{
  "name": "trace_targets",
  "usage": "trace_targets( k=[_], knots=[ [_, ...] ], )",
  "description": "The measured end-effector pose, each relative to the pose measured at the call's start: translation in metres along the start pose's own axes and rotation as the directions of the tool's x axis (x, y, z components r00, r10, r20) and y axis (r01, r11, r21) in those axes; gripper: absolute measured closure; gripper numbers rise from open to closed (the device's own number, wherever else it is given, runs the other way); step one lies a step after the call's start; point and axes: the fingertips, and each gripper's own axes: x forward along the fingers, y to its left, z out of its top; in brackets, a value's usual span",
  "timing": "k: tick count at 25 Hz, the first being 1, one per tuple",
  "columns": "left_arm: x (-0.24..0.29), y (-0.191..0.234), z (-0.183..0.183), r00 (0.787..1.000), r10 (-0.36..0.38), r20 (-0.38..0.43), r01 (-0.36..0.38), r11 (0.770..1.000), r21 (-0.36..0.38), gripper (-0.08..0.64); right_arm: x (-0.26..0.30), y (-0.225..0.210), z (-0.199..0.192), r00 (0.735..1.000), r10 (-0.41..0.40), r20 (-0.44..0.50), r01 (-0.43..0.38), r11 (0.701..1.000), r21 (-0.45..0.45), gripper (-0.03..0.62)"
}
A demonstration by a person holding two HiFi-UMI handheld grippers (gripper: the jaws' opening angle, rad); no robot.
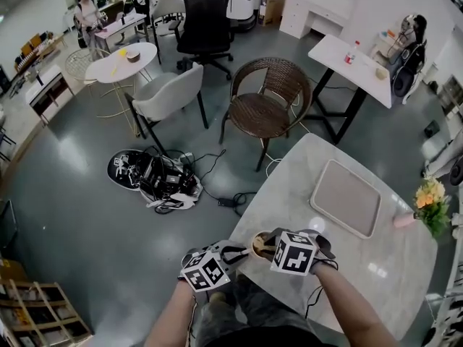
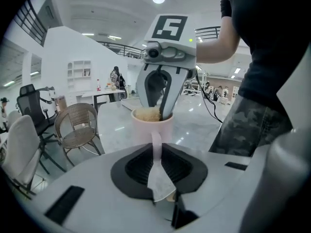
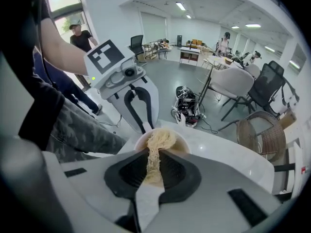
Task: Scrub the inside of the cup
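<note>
A pale cup [image 1: 260,245] stands near the front left edge of the marble table [image 1: 376,266]. My left gripper [image 2: 156,152] is shut on the cup's thin handle [image 2: 156,142], with the cup [image 2: 151,123] just beyond its jaws. My right gripper [image 3: 154,159] points steeply down and is shut on a beige fibrous scrubber [image 3: 156,142], which is pushed into the cup's mouth [image 3: 182,141]. In the left gripper view the right gripper [image 2: 163,111] has its fingertips inside the cup, against the scrubber [image 2: 147,114]. The cup's inside is mostly hidden by the scrubber.
A grey tray [image 1: 346,197] lies further back on the table, and flowers in a pink vase [image 1: 428,201] stand at its right edge. A wicker chair [image 1: 269,100] stands beyond the table. A bag and cables [image 1: 155,176] lie on the floor to the left.
</note>
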Motion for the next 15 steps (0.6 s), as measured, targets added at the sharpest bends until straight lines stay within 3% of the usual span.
trace_targets(
  k=[7, 15],
  knots=[
    [-0.003, 0.041, -0.005, 0.991, 0.13, -0.026, -0.132, 0.989, -0.066, 0.5, -0.01, 0.014, 0.012, 0.991, 0.044, 0.125, -0.059, 0.991, 0.124, 0.532],
    [0.013, 0.056, 0.005, 0.991, 0.129, -0.045, -0.13, 0.991, -0.015, 0.5, -0.023, 0.021, 0.015, 0.991, 0.02, 0.135, -0.038, 0.991, 0.131, 0.531]
  ],
)
